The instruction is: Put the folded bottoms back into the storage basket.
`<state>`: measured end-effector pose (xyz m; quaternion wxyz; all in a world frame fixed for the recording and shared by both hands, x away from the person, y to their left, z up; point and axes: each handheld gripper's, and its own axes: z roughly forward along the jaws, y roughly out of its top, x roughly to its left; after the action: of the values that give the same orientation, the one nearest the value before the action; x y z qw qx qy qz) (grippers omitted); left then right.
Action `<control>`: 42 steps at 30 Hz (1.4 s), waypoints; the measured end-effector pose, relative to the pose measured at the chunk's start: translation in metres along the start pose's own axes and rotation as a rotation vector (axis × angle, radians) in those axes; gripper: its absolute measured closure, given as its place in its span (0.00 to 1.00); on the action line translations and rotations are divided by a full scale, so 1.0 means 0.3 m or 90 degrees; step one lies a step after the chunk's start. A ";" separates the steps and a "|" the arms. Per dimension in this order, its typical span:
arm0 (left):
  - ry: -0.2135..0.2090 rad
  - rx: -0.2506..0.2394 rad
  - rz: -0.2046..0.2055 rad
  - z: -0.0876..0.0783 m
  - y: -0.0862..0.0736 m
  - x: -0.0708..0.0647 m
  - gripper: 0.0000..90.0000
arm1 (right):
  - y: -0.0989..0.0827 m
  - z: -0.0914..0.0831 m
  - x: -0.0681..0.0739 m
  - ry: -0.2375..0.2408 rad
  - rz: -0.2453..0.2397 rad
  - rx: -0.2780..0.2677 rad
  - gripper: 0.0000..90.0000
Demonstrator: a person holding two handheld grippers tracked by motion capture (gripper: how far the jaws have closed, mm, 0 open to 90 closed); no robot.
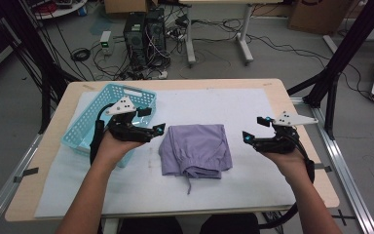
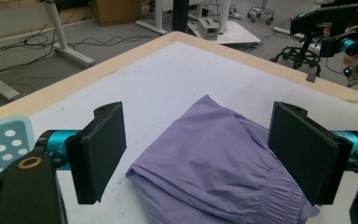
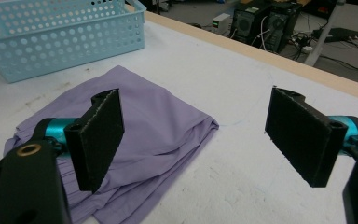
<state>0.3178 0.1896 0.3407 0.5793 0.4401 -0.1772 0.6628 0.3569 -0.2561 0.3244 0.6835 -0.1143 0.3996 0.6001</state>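
Note:
A folded lilac garment lies on the white sheet in the middle of the table. My left gripper hovers just left of it, jaws wide apart with nothing pressed between them. In the left gripper view the garment lies ahead of and below the open left gripper. My right gripper is held to the right of the garment, apart from it and open. In the right gripper view the garment sits left of centre behind the left jaw of the right gripper.
A light blue perforated basket stands at the table's left, partly under my left hand; its wall shows beyond the garment. On the floor behind the table are computer towers and cables. A black frame post rises at the right.

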 end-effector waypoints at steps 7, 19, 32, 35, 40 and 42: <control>-0.004 0.014 0.003 0.029 -0.001 -0.019 0.21 | -0.002 -0.003 -0.003 -0.001 0.002 -0.003 0.22; -0.005 0.069 -0.002 0.101 -0.055 -0.058 0.21 | -0.029 0.002 -0.007 0.003 0.004 0.005 0.22; 0.027 0.161 -0.030 0.218 -0.185 -0.068 0.21 | -0.039 -0.019 -0.007 0.004 0.006 0.003 0.22; 0.034 0.183 -0.047 0.242 -0.225 -0.059 0.20 | -0.043 -0.021 -0.009 0.003 0.006 0.005 0.22; 0.050 0.201 -0.075 0.269 -0.276 -0.044 0.17 | -0.051 -0.018 -0.016 0.002 0.008 0.012 0.22; 0.045 0.212 -0.093 0.282 -0.294 -0.035 0.15 | -0.052 -0.014 -0.016 0.002 0.007 0.013 0.22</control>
<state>0.4308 0.1437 0.3547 0.5510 0.5183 -0.0123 0.6540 0.3696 -0.2662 0.3200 0.6810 -0.1059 0.4075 0.5992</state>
